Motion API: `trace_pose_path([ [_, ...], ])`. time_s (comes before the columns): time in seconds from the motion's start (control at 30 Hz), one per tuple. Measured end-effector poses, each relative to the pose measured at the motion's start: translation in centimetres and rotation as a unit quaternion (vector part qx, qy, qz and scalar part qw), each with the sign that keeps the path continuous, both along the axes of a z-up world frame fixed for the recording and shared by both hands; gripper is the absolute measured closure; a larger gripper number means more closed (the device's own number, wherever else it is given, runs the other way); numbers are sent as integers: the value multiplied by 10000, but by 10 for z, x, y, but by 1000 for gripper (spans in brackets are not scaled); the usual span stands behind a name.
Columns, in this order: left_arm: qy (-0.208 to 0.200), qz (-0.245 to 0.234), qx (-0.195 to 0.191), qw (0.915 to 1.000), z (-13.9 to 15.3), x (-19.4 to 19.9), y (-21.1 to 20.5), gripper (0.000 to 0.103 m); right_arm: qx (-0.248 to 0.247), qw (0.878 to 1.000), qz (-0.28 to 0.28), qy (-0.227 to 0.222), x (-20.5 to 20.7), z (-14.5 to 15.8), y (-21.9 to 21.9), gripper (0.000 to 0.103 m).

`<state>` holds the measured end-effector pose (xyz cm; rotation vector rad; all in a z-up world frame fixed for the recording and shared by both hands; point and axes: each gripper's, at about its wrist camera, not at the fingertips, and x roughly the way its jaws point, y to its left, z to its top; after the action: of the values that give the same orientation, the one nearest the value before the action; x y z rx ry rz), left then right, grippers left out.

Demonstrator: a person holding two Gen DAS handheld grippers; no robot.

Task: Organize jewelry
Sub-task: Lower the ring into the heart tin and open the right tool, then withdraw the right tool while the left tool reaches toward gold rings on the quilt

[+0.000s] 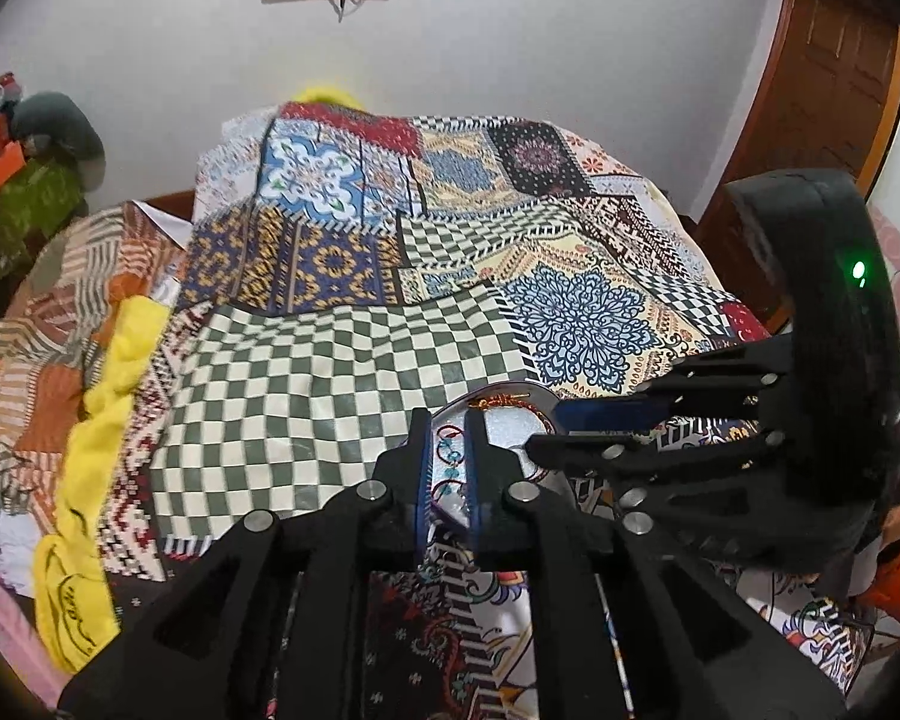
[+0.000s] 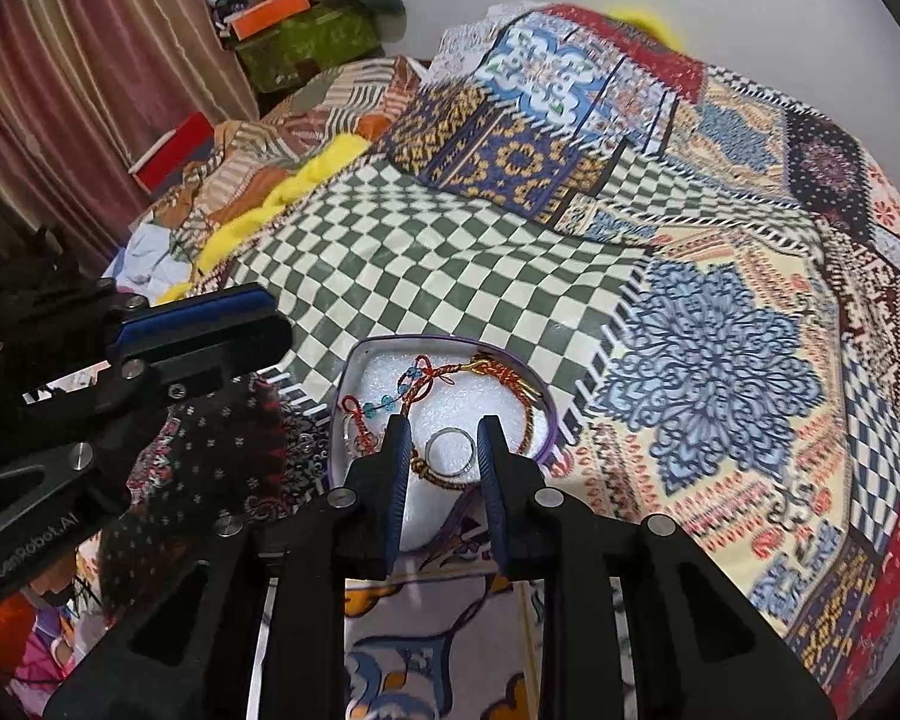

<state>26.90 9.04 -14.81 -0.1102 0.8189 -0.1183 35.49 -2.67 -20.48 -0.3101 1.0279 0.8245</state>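
A purple-rimmed jewelry box (image 2: 546, 387) with white foam lining lies open on the patterned bedspread. In it lie a red-and-gold braided bracelet (image 2: 498, 375), a red cord with blue beads (image 2: 384, 402) and a clear ring (image 2: 450, 450). My right gripper (image 2: 444, 450) is open, its fingers on either side of the clear ring, just over the foam. My left gripper (image 1: 450, 444) has its jaws narrowly apart over the box's left edge (image 1: 498, 393); I cannot tell whether they pinch anything. It shows from the side in the right wrist view (image 2: 210, 324).
The patchwork bedspread (image 2: 720, 300) covers the bed. A yellow cloth (image 1: 108, 372) and crumpled clothes lie at the left. A stack of boxes (image 2: 294, 30) stands by the curtain. A wooden door (image 1: 828, 90) is at the right.
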Motion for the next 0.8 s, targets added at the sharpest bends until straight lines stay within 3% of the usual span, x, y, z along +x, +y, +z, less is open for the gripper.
trace_pose_path([
  [0.13, -129, 0, 236, 9996, 16, -17, -6, 86, 150, 9993, -226, -259, -9, 20, -18, 66],
  [0.2, -180, -32, 289, 9994, 23, -24, -10, 85, 252, 9981, -361, -426, -16, 33, -33, 65],
  [0.33, -333, -124, 322, 9988, 36, -42, -22, 67, 367, 9950, -581, -726, -29, 53, -59, 65],
  [0.57, -315, -512, 385, 9974, 39, -58, -58, 67, 284, 9892, -833, -1173, -53, 71, -97, 65],
  [0.8, 5, -798, 250, 9965, 19, -67, -93, 67, 41, 9878, -919, -1259, -72, 58, -125, 65],
])
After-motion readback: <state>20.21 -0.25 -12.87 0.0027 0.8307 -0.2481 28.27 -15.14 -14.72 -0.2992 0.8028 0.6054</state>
